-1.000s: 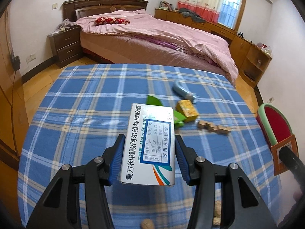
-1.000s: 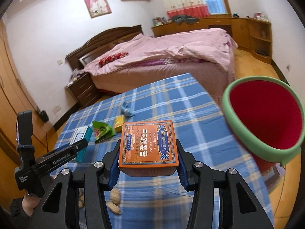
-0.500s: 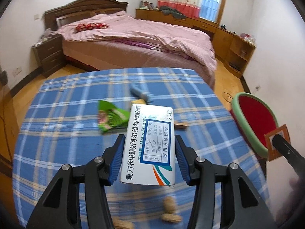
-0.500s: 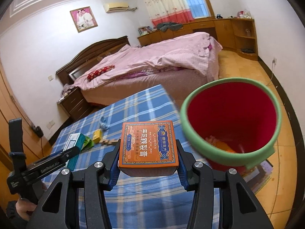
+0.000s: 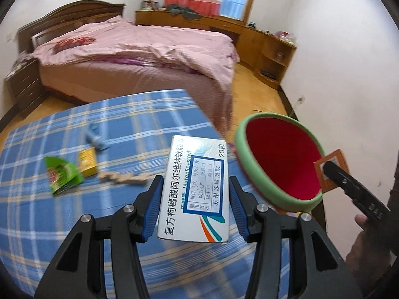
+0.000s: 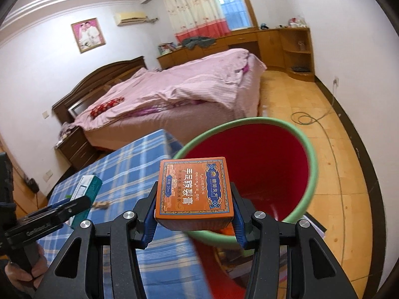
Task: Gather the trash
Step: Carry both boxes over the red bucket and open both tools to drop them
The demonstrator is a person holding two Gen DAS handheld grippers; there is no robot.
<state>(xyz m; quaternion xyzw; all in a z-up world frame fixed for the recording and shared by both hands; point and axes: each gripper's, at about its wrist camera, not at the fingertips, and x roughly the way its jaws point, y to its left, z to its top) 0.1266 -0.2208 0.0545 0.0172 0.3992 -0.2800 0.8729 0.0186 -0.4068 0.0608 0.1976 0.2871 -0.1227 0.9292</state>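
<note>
My left tool [image 5: 194, 206] holds a white medicine box [image 5: 195, 191] by its long sides, both blue pads pressed against it, above the table [image 5: 62, 224] with its blue checked cloth, near the edge closest to the bin. My right tool [image 6: 194, 211] is clamped on an orange ointment box [image 6: 195, 190] the same way, and from its own camera that box sits in front of the open mouth of the red bin [image 6: 269, 164] with the green rim, which stands on the floor just off the table's edge. In the left camera the bin [image 5: 281, 159] lies to the right of the white box, and my right tool shows at its far rim with the orange box in its tip. On the cloth, toward the table's left side, lie a green wrapper [image 5: 63, 175], a small yellow box [image 5: 87, 162] just beside it, a blurred blue object [image 5: 96, 138] farther back, and some light wooden pieces [image 5: 122, 177] toward the middle. Behind the table is a bed [image 5: 139, 54] with a pink cover.
</note>
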